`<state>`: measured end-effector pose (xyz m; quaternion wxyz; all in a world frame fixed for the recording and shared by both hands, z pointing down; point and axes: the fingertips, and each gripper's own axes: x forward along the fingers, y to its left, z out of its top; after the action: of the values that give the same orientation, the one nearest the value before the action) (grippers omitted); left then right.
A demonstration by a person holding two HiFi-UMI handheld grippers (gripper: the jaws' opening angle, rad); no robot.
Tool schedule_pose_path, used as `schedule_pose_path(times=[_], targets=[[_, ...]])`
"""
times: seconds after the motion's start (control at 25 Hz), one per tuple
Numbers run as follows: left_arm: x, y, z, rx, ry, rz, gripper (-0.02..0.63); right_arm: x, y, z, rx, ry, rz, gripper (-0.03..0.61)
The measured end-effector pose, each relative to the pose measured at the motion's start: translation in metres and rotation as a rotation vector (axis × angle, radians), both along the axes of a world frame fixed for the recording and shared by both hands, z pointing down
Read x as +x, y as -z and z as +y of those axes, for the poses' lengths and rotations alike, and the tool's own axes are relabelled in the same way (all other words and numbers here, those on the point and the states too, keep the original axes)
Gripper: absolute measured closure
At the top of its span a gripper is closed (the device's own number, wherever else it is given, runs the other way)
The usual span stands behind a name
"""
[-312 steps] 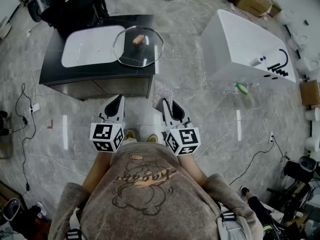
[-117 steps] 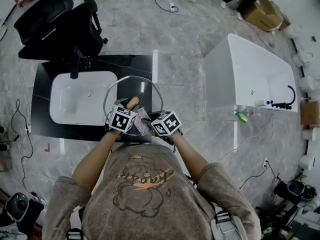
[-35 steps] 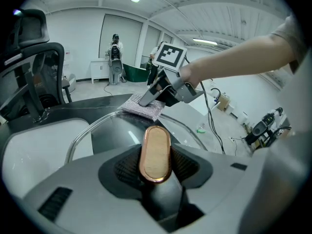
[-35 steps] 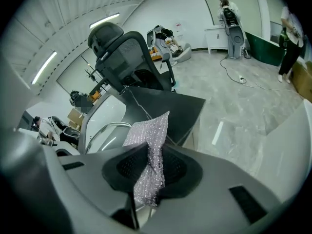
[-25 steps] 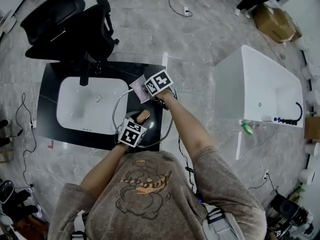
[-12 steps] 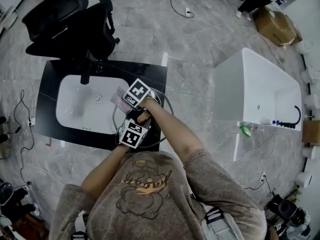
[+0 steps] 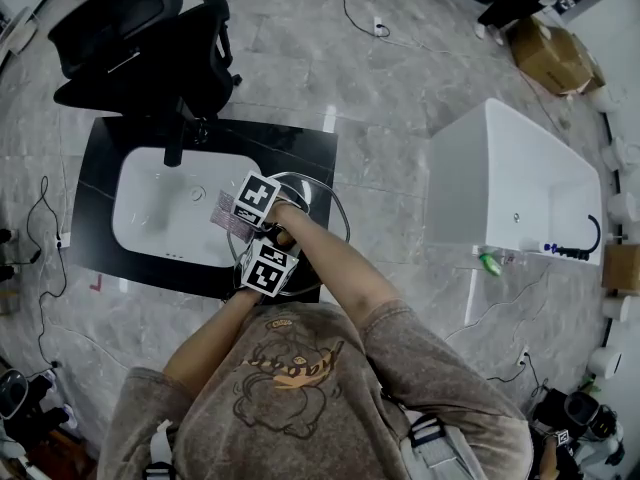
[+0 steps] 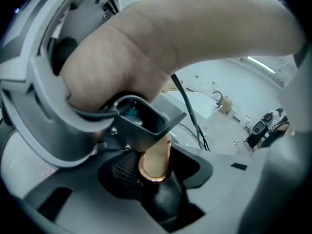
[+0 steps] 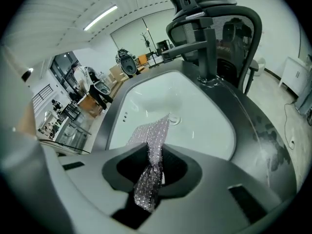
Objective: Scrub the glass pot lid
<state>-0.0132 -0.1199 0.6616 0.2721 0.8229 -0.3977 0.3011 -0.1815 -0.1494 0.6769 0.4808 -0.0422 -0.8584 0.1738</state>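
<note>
Left tongs [image 8: 155,175]: clamped on the wooden knob [image 8: 154,155] of the glass pot lid [image 7: 322,204], which sits directly beneath them.
Right tongs [image 9: 153,179]: pinching a glittery scrub cloth [image 9: 155,140]; the cloth's free end sticks out past the jaw tips.
Lid: under both tongs, its far rim just ahead of the left pair.
Right forearm [image 7: 330,268]: crosses above the left tongs.
White basin [image 9: 195,126]: straight ahead of the right tongs, with the faucet [image 9: 207,52] and office chair [image 9: 214,9] beyond.
</note>
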Motion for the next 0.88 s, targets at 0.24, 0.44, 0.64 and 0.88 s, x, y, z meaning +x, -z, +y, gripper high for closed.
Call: schedule_pose_path(times=[0.24, 0.44, 0.64, 0.88], targets=[[0.001, -0.001, 0.002, -0.009, -0.005, 0.012, 0.420, 0.001, 0.003, 0.000, -0.013, -0.018, -0.021, 0.488], [0.001, 0.012, 0.000, 0.047, -0.001, 0.043, 0.420, -0.001, 0.018, -0.016, -0.078, -0.177, -0.107, 0.491], [-0.008, 0.040, -0.004, 0.159, 0.019, 0.100, 0.422, 0.012, 0.046, -0.054, -0.042, -0.313, -0.214, 0.495], [-0.031, 0.073, -0.012, 0.170, 0.107, 0.219, 0.595, 0.073, 0.089, -0.104, -0.004, -0.568, -0.367, 0.497]])
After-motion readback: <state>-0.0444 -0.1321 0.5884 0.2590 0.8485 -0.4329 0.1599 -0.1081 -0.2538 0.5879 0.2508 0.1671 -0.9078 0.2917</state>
